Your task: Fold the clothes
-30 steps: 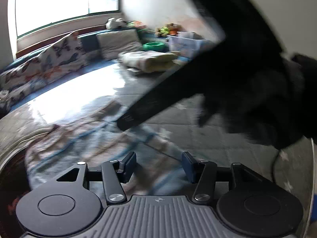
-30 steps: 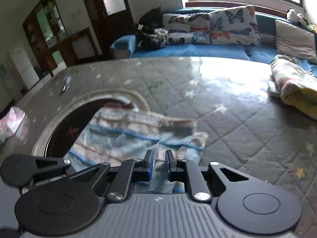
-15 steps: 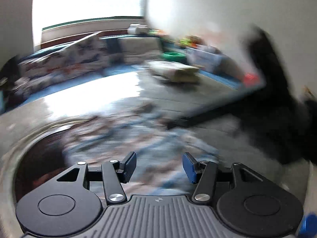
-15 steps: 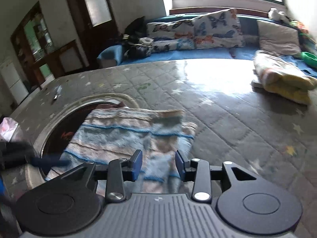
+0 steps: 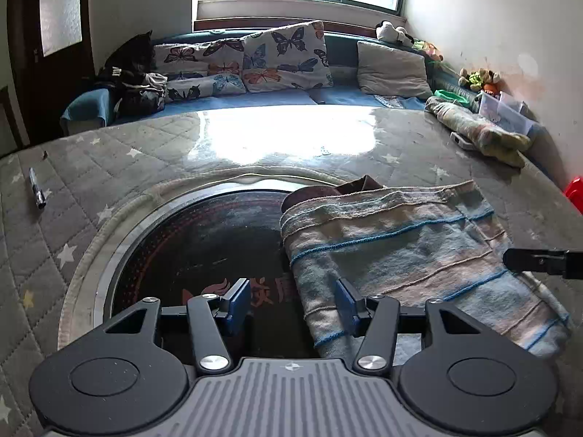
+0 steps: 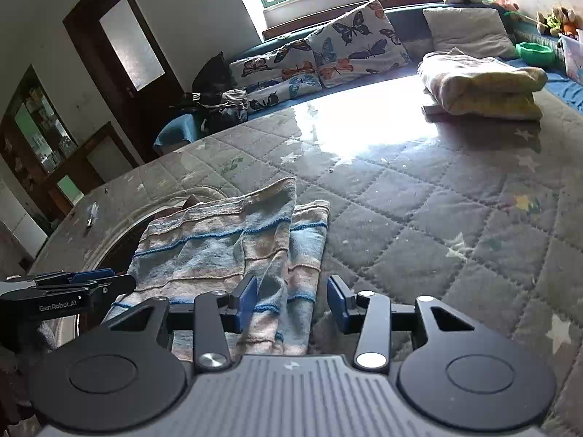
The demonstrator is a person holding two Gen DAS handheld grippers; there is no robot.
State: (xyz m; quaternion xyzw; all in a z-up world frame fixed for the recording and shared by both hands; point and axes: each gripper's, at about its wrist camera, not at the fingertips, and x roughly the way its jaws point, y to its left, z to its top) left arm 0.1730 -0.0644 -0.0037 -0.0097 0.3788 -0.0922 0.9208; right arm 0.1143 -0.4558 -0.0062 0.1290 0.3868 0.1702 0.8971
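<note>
Spread wide, the left gripper (image 5: 293,304) is held with nothing between its blue pads, its right pad over the near-left edge of the striped garment (image 5: 400,251). The right gripper (image 6: 290,300) is likewise parted and empty above a raised fold of the same cloth. The garment is laid half across a dark round inset (image 5: 204,247) in the grey quilted mat (image 6: 437,196); something brown, perhaps a second piece, is glimpsed beneath its far edge.

The right gripper (image 6: 289,300) stands wide apart above the near edge of the striped cloth (image 6: 233,251), which lies folded on the quilted mat (image 6: 419,218), partly over the round dark opening (image 6: 109,255).
</note>
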